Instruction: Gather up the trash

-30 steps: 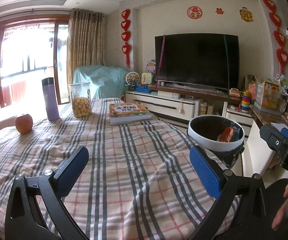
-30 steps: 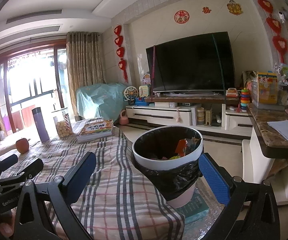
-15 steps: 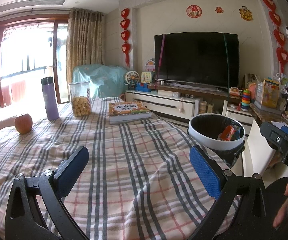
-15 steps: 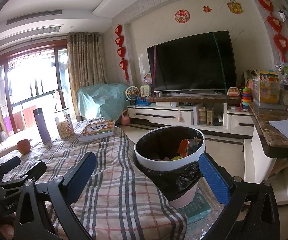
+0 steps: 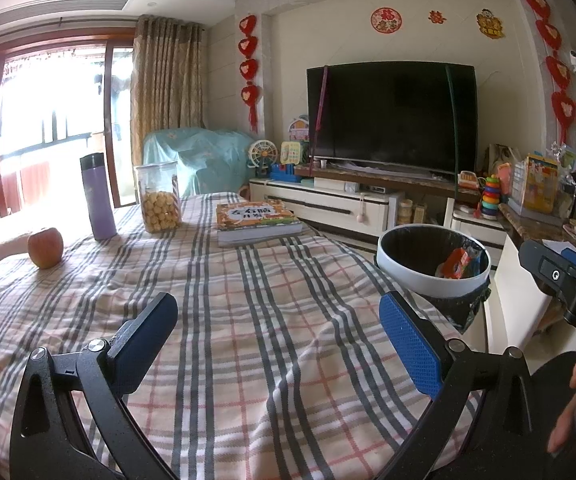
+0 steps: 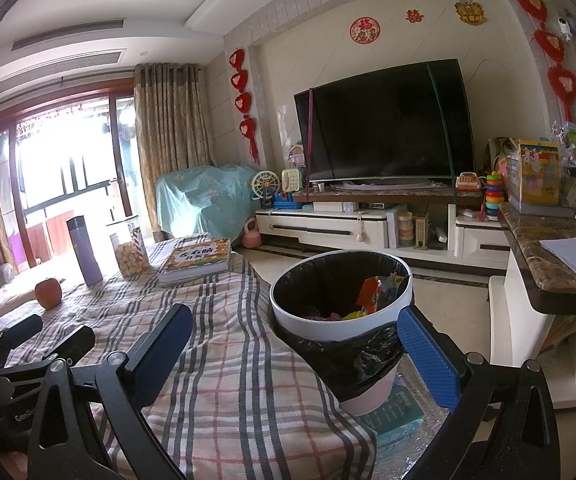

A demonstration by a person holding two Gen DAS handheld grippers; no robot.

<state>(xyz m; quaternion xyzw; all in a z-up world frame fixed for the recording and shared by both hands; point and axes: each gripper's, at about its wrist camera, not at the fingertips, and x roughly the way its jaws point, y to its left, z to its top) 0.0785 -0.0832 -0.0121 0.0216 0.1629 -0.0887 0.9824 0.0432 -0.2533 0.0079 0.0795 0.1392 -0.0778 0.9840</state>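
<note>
A white trash bin [image 6: 328, 328] with a black liner stands just past the table's right edge, and colourful wrappers [image 6: 372, 294] lie inside it. The same bin [image 5: 416, 276] appears at the right in the left wrist view, with an orange wrapper [image 5: 456, 264] showing. My right gripper [image 6: 292, 344] is open and empty, its fingers either side of the bin's near wall. Over the plaid tablecloth [image 5: 247, 320] my left gripper [image 5: 277, 332] hangs open with nothing between its fingers. No loose trash shows on the cloth.
On the table's far part are an apple [image 5: 45, 247], a purple flask [image 5: 97, 196], a jar of snacks [image 5: 159, 197] and a thick book [image 5: 255, 222]. A TV cabinet [image 6: 348, 232] lines the far wall. A marble counter [image 6: 544, 256] with papers stands at the right.
Both views have shifted only slightly; the bin sits a little lower and nearer in the right wrist view. Both grippers stay open and empty.
</note>
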